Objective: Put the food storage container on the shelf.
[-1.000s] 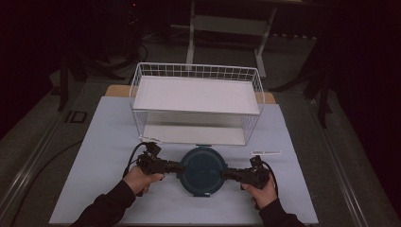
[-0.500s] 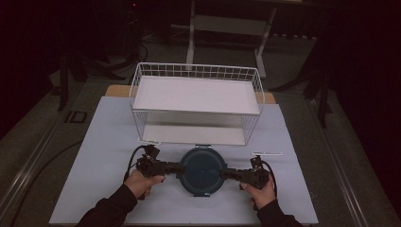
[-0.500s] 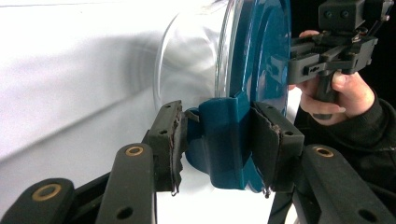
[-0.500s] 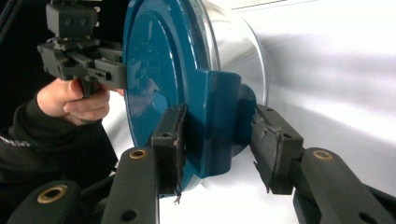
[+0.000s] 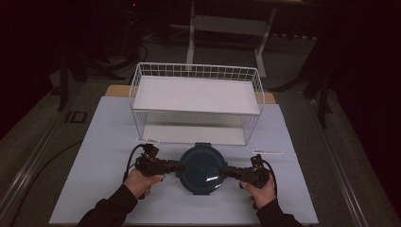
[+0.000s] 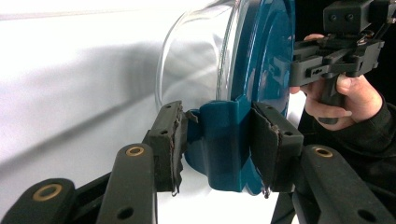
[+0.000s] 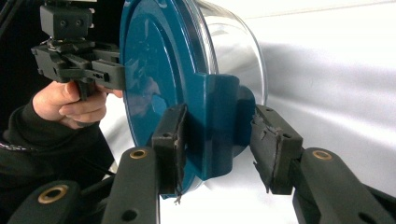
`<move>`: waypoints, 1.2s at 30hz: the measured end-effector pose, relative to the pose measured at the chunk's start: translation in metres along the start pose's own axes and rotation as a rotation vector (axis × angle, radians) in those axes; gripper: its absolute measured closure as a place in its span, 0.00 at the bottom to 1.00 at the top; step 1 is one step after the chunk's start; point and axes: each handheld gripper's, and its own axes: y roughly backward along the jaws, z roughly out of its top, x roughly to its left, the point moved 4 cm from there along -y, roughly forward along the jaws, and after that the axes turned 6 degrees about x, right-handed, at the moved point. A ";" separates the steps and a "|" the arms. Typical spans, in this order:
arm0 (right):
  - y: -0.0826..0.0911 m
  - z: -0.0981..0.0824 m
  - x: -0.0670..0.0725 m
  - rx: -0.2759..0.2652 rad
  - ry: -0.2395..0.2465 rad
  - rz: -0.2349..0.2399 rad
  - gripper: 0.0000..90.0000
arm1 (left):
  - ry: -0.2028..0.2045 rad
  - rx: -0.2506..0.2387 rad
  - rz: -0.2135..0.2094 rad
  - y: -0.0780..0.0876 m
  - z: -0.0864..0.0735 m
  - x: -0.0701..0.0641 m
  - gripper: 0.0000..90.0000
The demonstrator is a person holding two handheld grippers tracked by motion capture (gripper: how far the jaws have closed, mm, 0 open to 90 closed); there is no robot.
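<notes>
At lower centre of high view, glass bowl (image 5: pixel 203 169) with blue lid (image 5: pixel 203 161) sitting on white table (image 5: pixel 104 142). My left gripper (image 6: pixel 218 142) clamping left lid tab; my right gripper (image 7: pixel 217 140) straddling right tab, one pad apparently off. Squeezing evenly, keeping bowl level before basket (image 5: pixel 196 71).

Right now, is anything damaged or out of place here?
Yes: the black pads on the left gripper look torn and frayed at their edges. The pads on the right gripper look frayed as well. Nothing is spilled.
</notes>
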 end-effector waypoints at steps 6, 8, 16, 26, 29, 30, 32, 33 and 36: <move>0.001 0.015 0.003 -0.024 0.036 -0.006 0.63 | -0.029 -0.028 0.024 0.007 0.013 -0.001 0.62; 0.002 0.021 0.005 -0.031 0.048 -0.008 0.63 | -0.046 -0.038 0.028 0.010 0.018 -0.001 0.63; 0.000 0.044 0.002 -0.045 0.081 -0.020 0.63 | -0.057 -0.066 0.053 0.013 0.033 0.007 0.63; -0.009 0.061 -0.014 -0.053 0.081 -0.036 0.63 | -0.036 -0.066 0.072 0.004 0.045 0.026 0.62; -0.013 0.066 -0.018 -0.059 0.085 -0.045 0.63 | -0.037 -0.075 0.073 0.003 0.050 0.034 0.62; -0.013 0.066 -0.018 -0.059 0.085 -0.045 0.63 | -0.037 -0.075 0.073 0.003 0.050 0.034 0.62; -0.018 0.072 -0.022 -0.068 0.085 -0.053 0.63 | -0.024 -0.090 0.082 0.002 0.054 0.042 0.62; -0.019 0.074 -0.024 -0.069 0.085 -0.053 0.63 | -0.026 -0.098 0.083 0.002 0.056 0.043 0.62; -0.022 0.078 -0.026 -0.076 0.090 -0.052 0.63 | -0.025 -0.099 0.092 0.002 0.058 0.045 0.62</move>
